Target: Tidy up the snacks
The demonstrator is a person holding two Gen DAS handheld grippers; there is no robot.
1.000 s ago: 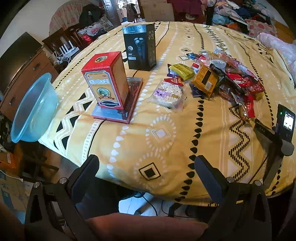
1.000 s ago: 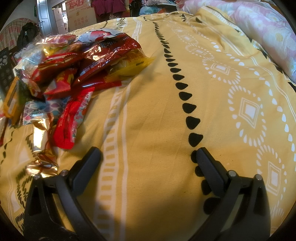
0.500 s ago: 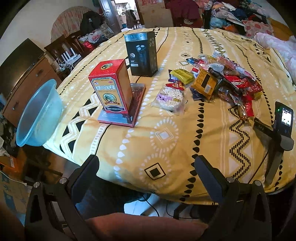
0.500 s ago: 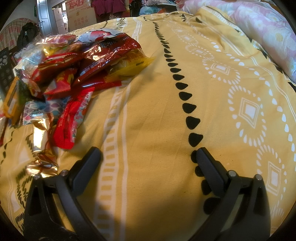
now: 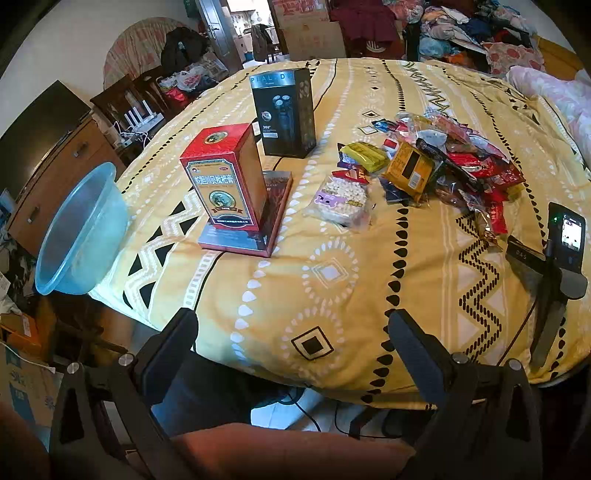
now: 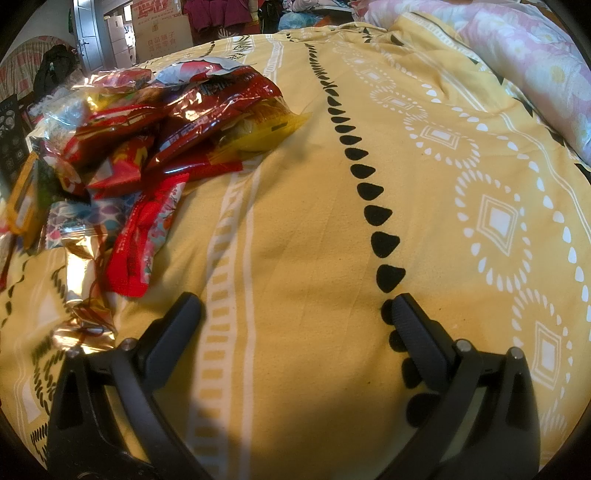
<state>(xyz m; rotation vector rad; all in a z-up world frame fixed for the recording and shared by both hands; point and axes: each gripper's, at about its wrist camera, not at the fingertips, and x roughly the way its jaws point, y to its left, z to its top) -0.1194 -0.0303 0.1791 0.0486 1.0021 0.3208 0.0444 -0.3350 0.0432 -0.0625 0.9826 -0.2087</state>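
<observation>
While nothing is sorted yet, we hold both tongs spread and empty | left tongs (image 5: 291,332) off the worktop (image 5: 332,295) edge | right tongs (image 6: 295,310) beside the snacks (image 6: 166,122), all heaped, blue bowl (image 5: 81,232) empty

The tall black cardboard box (image 5: 283,112) reads "360°" beside a partly legible brand line, and the dark bar (image 5: 524,254) under the small lit screen reads "D4S".

Cluttered home bedroom, patterned bedspread (image 5: 332,273), pillow (image 6: 535,62), wooden dresser (image 5: 55,173), clothes piles (image 5: 461,26)
</observation>
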